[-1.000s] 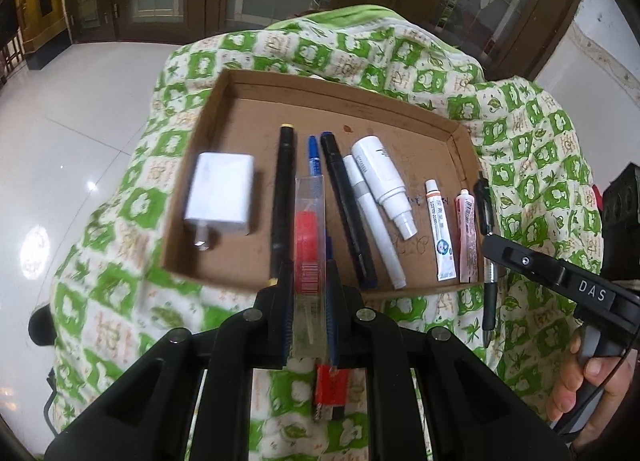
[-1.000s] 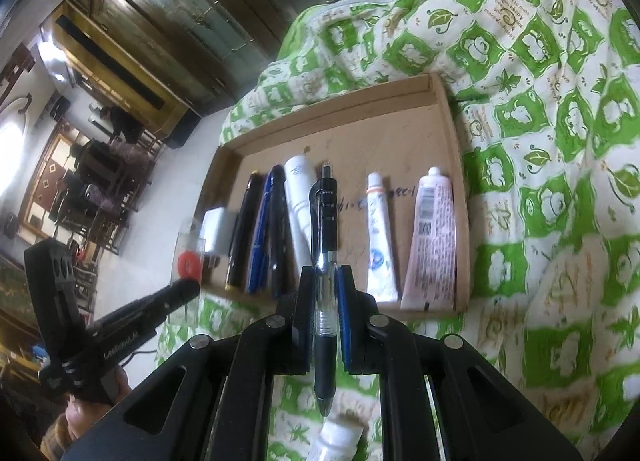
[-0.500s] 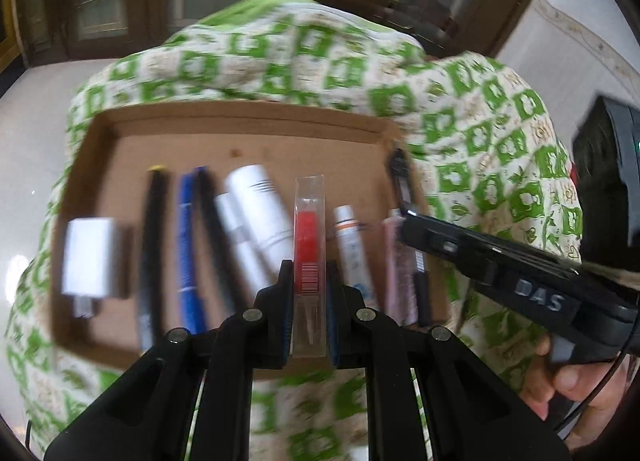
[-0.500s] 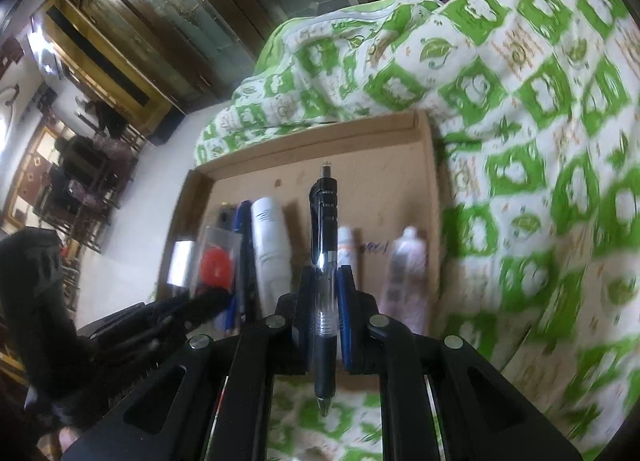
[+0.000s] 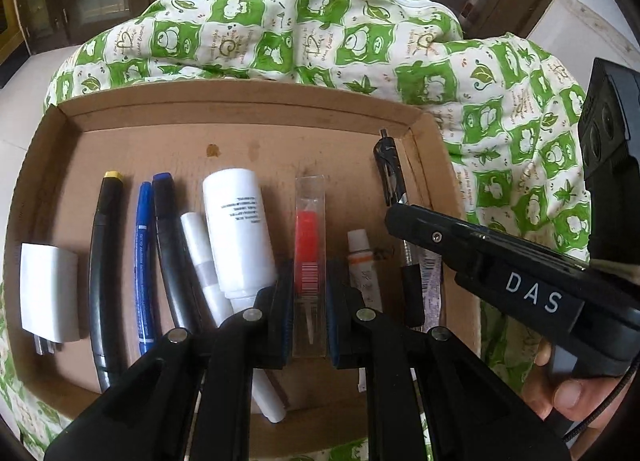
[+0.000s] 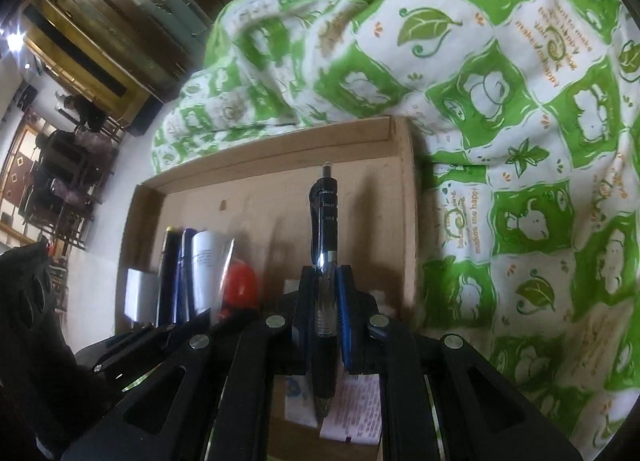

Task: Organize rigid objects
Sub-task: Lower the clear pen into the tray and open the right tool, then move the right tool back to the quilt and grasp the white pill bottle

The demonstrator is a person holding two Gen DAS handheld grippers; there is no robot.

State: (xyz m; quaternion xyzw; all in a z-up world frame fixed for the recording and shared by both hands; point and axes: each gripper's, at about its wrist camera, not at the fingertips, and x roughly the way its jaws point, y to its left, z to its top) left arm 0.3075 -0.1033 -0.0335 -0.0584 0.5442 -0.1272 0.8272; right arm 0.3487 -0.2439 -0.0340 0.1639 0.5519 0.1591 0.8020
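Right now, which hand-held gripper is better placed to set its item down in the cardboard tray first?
Left. The left hand-held gripper holds its clear case over a bare gap between bottle and tube; the right's pen hangs above tubes.

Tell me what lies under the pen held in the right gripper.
Under the black pen lie two tubes on the cardboard tray: a pink-printed one and a white one, mostly covered by the right gripper.

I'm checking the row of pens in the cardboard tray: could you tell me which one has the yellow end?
It is the black pen with the yellow cap end, leftmost of the pens, beside the white charger; its neighbours are blue-topped.
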